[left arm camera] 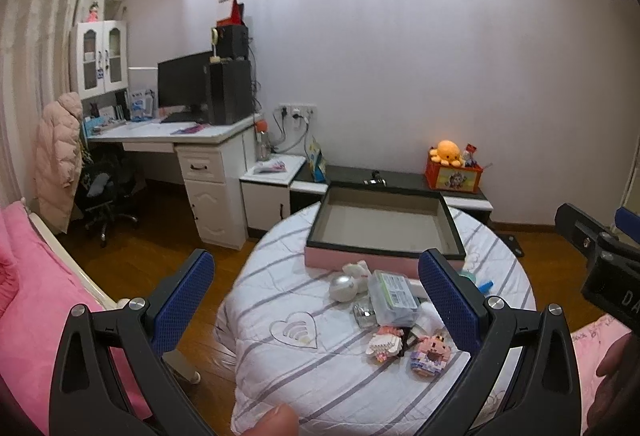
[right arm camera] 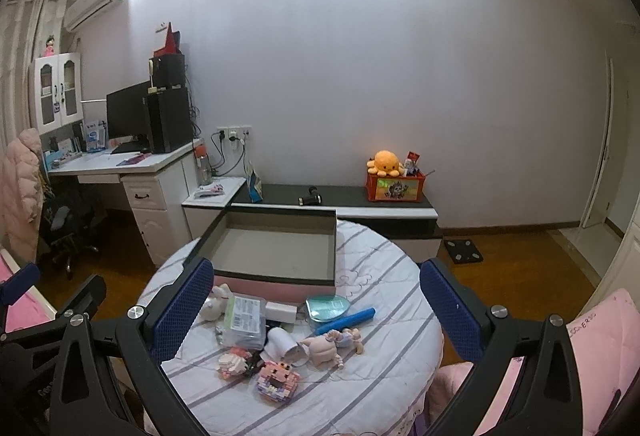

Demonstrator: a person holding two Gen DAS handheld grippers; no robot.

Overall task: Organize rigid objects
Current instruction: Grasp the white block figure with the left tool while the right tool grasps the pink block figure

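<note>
While both grippers' jaws gape empty, hard toys clutter the quilted table (right arm camera: 360,376) beside a rectangular box (right arm camera: 276,248).

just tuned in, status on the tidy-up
Left tongs open, empty. Right tongs open, empty. Pink box empty; toys loose on table. Nothing blocking.

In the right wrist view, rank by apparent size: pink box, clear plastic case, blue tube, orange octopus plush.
1. pink box
2. clear plastic case
3. blue tube and orange octopus plush: look alike; the plush sits much farther away, so unranked.
</note>
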